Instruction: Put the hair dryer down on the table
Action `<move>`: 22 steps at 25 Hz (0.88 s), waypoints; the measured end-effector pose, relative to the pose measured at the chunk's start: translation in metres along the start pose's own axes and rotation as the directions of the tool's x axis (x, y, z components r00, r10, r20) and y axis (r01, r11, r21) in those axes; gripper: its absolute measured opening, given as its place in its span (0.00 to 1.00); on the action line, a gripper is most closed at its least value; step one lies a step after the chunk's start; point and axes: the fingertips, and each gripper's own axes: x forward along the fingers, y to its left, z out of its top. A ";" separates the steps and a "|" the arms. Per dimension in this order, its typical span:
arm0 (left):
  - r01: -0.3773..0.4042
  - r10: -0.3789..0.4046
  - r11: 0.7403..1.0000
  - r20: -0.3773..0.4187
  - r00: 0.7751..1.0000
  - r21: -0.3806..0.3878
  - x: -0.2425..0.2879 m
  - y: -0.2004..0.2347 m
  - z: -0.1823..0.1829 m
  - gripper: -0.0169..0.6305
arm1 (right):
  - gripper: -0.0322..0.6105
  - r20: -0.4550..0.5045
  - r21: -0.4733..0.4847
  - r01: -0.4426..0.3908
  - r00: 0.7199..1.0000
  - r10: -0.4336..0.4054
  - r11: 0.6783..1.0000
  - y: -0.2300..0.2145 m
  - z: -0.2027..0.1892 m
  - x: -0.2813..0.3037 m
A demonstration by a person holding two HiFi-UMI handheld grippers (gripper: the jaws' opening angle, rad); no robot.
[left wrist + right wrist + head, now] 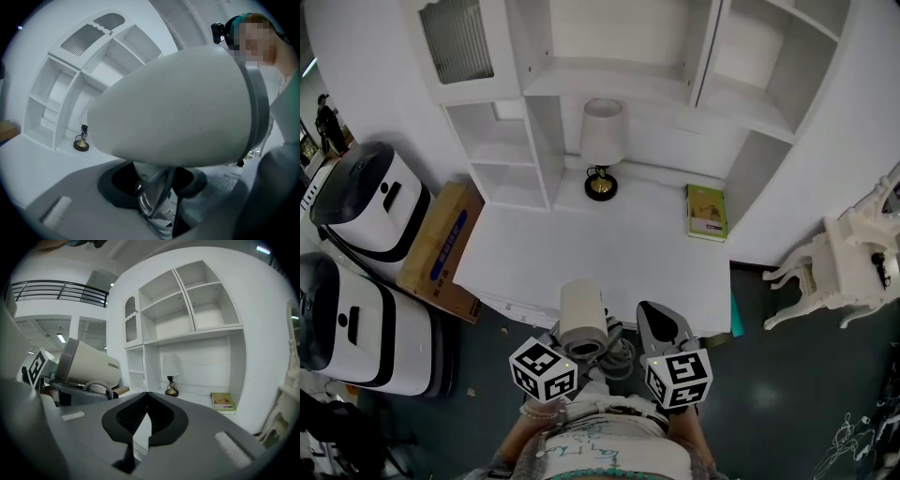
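Ahead, table (609, 253), lamp (603, 148), book (707, 212); left tongs (152, 183) tight on hair dryer (178, 108), right tongs (147, 397) together.

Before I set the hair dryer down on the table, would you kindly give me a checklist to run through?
1. Grip: left gripper shut on hair dryer handle: ok.
2. Other hand: right gripper shut, empty: ok.
3. Bare table ahead, away from lamp and book: ok.
4. Hair dryer resting on table: not ok, held off it.
5. Cord free of jaws: cannot tell; it loops by the handle.
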 end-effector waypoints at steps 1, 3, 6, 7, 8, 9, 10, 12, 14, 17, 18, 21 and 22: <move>0.002 -0.002 1.000 0.000 1.000 0.001 -0.001 0.003 0.001 0.29 | 0.09 0.000 0.001 0.003 1.000 -0.003 1.000 0.001 0.001 0.002; 0.006 -0.006 1.000 0.000 1.000 0.002 -0.004 0.007 0.003 0.29 | 0.09 0.001 0.002 0.011 1.000 -0.011 1.000 0.004 0.001 0.005; 0.015 -0.015 1.000 -0.001 1.000 0.002 -0.006 0.012 0.003 0.29 | 0.09 0.001 0.006 0.025 1.000 -0.025 1.000 0.005 -0.002 0.007; 0.017 -0.017 1.000 -0.002 1.000 0.002 -0.006 0.014 0.003 0.29 | 0.09 0.000 0.008 0.030 1.000 -0.030 1.000 0.005 -0.002 0.008; 0.019 -0.019 1.000 -0.004 1.000 0.003 -0.007 0.016 0.004 0.29 | 0.09 -0.001 0.012 0.036 0.999 -0.036 0.999 0.005 -0.003 0.008; 0.021 -0.021 1.000 -0.006 1.000 0.004 -0.007 0.018 0.004 0.29 | 0.09 -0.002 0.015 0.041 0.999 -0.041 0.999 0.004 -0.003 0.009; 0.022 -0.022 1.000 -0.007 1.000 0.004 -0.006 0.019 0.005 0.29 | 0.09 -0.003 0.017 0.045 0.999 -0.045 0.999 0.003 -0.004 0.009; 0.025 -0.025 1.000 -0.007 1.000 0.003 -0.005 0.021 0.006 0.29 | 0.09 -0.005 0.021 0.051 0.999 -0.051 0.998 0.001 -0.005 0.010; 0.028 -0.028 1.000 -0.005 1.000 0.001 -0.005 0.022 0.007 0.29 | 0.09 -0.005 0.024 0.053 0.999 -0.053 0.998 -0.001 -0.005 0.010; 0.028 -0.028 1.000 -0.003 1.000 -0.001 -0.005 0.024 0.010 0.29 | 0.09 -0.001 0.021 0.053 0.999 -0.053 0.998 -0.001 -0.001 0.012; 0.027 -0.027 1.000 -0.002 1.000 -0.003 -0.004 0.025 0.011 0.29 | 0.09 0.000 0.020 0.051 0.999 -0.051 0.998 -0.001 0.000 0.013; 0.018 -0.018 1.000 0.002 1.000 -0.006 -0.002 0.027 0.012 0.29 | 0.09 -0.001 0.015 0.039 0.999 -0.039 0.999 -0.002 0.002 0.017; 0.013 -0.013 1.000 0.003 1.000 -0.007 -0.001 0.028 0.012 0.29 | 0.09 -0.003 0.012 0.034 0.999 -0.034 0.999 -0.003 0.002 0.018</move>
